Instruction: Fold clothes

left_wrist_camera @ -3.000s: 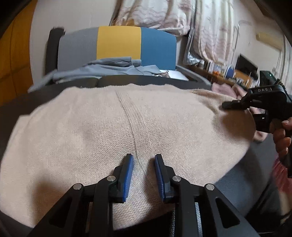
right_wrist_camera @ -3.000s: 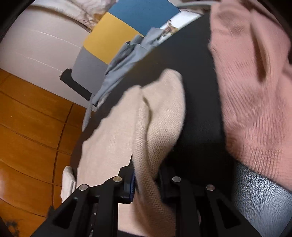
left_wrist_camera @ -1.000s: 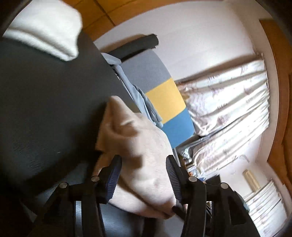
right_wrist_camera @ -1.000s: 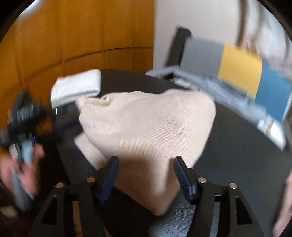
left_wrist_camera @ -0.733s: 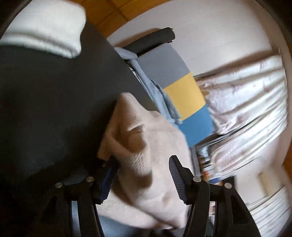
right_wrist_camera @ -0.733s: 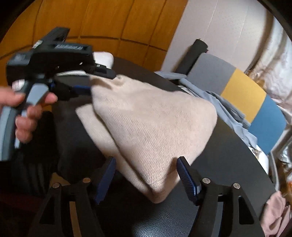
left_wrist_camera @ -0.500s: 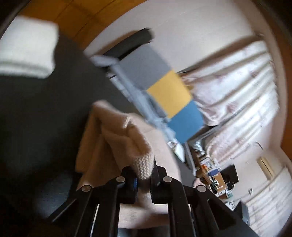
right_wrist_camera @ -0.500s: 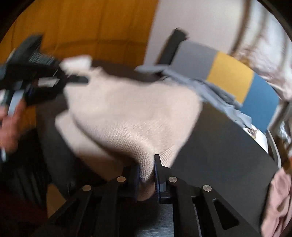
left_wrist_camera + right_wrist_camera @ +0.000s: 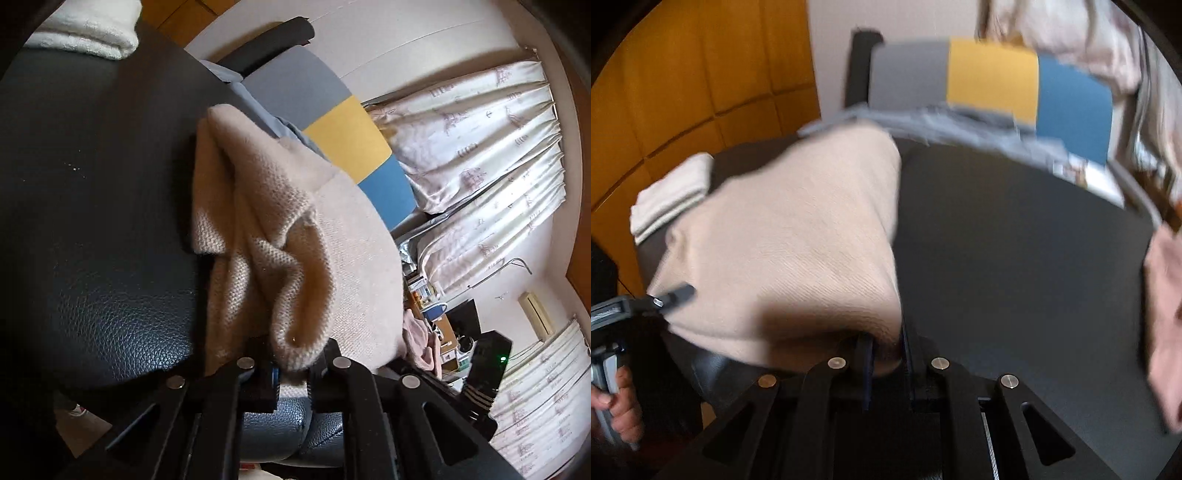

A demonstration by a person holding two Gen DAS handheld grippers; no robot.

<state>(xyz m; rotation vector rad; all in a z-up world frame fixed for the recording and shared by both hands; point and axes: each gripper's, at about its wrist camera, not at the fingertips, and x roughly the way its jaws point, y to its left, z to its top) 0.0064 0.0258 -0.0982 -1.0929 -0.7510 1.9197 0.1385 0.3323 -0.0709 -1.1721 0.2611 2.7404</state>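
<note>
Left wrist view: the left gripper (image 9: 291, 373) has its jaws clamped on a bunched corner of the beige sweater (image 9: 295, 236). The sweater lies folded on the dark bench (image 9: 92, 192), running away from the jaws toward a chair (image 9: 332, 122). A white towel (image 9: 85, 26) sits at the bench's far edge.

Right wrist view: the right gripper (image 9: 886, 363) has its jaws clamped on the sweater's (image 9: 798, 236) near corner. The left gripper (image 9: 670, 295) touches the opposite corner. A pink garment (image 9: 1163, 314) lies at right.

A grey-yellow-blue chair (image 9: 343, 122) stands before patterned curtains (image 9: 480, 147) and wood panelling (image 9: 701, 74).
</note>
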